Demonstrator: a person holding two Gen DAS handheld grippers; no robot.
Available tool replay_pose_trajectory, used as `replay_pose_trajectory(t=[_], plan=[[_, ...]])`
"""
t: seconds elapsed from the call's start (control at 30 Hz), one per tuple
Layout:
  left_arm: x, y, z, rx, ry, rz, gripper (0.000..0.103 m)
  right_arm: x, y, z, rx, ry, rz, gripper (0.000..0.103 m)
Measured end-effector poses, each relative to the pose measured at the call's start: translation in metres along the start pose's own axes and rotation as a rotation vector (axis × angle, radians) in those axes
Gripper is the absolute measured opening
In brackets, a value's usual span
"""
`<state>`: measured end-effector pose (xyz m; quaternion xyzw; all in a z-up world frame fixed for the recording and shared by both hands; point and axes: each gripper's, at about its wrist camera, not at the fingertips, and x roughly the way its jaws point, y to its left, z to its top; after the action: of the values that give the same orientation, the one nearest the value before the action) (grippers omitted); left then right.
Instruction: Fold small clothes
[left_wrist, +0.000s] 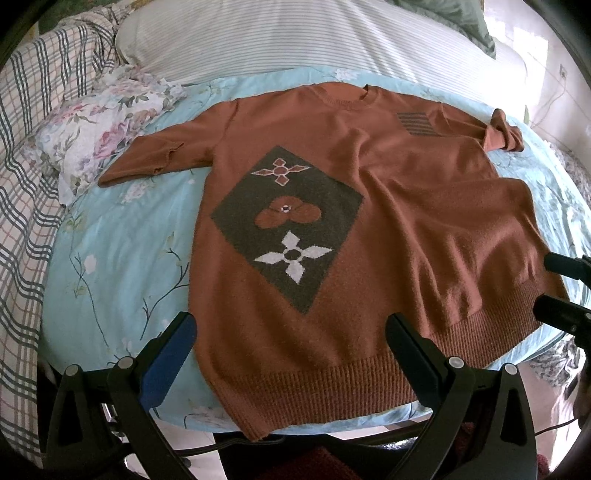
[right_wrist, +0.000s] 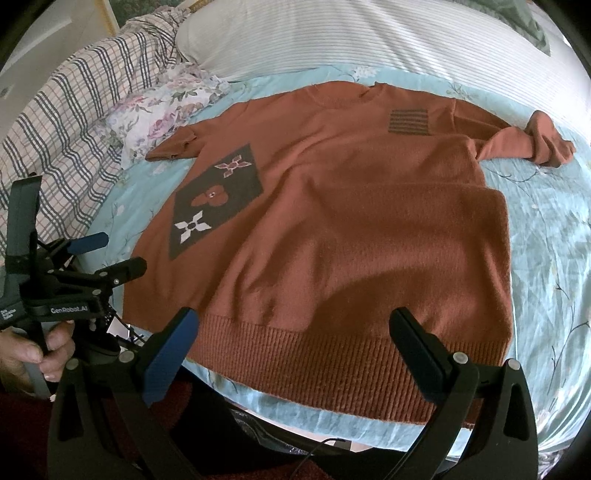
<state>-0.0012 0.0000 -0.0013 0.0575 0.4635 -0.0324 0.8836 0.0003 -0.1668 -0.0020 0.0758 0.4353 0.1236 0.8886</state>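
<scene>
A rust-orange sweater (left_wrist: 388, 206) (right_wrist: 369, 229) lies flat, front up, on a light blue floral sheet (left_wrist: 122, 266) (right_wrist: 546, 258). It bears a dark diamond patch with flower motifs (left_wrist: 288, 221) (right_wrist: 218, 195) and a striped chest patch (left_wrist: 417, 123) (right_wrist: 408, 121). One sleeve (left_wrist: 147, 162) lies straight; the other sleeve (right_wrist: 535, 147) is bunched. My left gripper (left_wrist: 291, 332) (right_wrist: 118, 254) is open above the ribbed hem's left part. My right gripper (right_wrist: 295, 325) (left_wrist: 554, 284) is open over the hem's right part. Neither holds cloth.
A striped white pillow (left_wrist: 295, 40) (right_wrist: 369, 40) lies behind the sweater. A floral pillow (left_wrist: 96, 125) (right_wrist: 162, 110) and a plaid blanket (left_wrist: 29, 177) (right_wrist: 55, 122) sit to the left. A hand (right_wrist: 33, 350) holds the left gripper. The bed edge runs just below the hem.
</scene>
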Motion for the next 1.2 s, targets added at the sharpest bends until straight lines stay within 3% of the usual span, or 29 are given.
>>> replay_pose_trajectory(t=[0.33, 0.57, 1.0, 1.2], plan=[[0.003, -0.001, 0.001, -0.002, -0.002, -0.002, 0.102, 0.004, -0.004, 0.003, 0.004, 0.064, -0.016, 0.103], [0.010, -0.004, 0.006, 0.011, 0.000, -0.010, 0.102, 0.004, -0.012, 0.006, 0.049, 0.063, 0.015, 0.103], [0.026, -0.007, 0.015, -0.019, 0.073, -0.076, 0.102, 0.004, -0.031, 0.012, 0.068, 0.027, -0.018, 0.101], [0.035, -0.006, 0.020, -0.004, 0.079, -0.035, 0.102, 0.007, -0.044, 0.020, 0.081, 0.020, -0.024, 0.095]])
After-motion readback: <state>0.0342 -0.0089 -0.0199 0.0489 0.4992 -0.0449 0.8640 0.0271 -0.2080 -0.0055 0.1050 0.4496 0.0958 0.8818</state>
